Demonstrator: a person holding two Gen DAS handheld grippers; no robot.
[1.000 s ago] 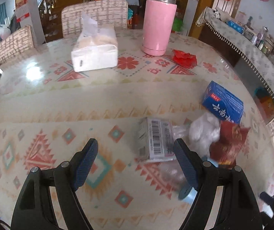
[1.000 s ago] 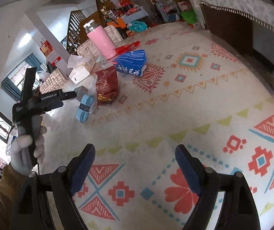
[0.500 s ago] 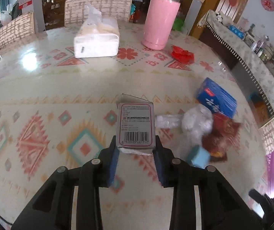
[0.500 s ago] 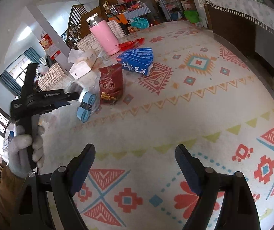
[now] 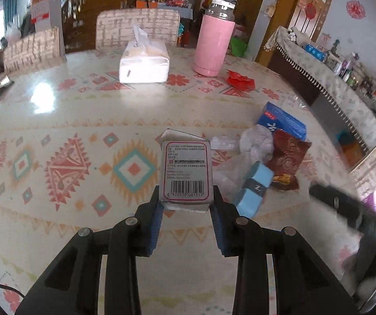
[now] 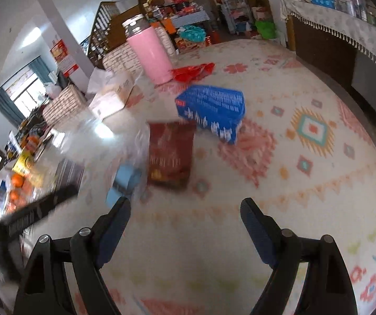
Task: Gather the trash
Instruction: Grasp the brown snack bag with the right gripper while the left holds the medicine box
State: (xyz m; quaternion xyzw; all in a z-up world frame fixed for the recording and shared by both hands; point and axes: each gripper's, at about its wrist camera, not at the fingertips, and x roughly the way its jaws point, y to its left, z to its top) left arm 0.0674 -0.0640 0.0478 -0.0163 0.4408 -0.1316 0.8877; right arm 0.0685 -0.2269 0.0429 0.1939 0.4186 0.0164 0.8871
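Cardboard box (image 5: 186, 172) now clamped in left claw (image 5: 186, 211); lifted off table (image 5: 56, 120).

Left gripper (image 5: 186, 204) went from wide open to clamped on the small barcode box (image 5: 186, 169); box had lain flat on the bench (image 5: 56, 120) by the trash pile, then sat lifted between the blue fingers (image 5: 157, 216), barcode face up. Light-blue roll (image 5: 253, 187), half hidden before, showed clearly right of the box. Right gripper (image 6: 185, 219) swung toward the pile: red snack bag (image 6: 171, 153) and blue box (image 6: 211, 111) came much nearer and more central. Its view blurred.
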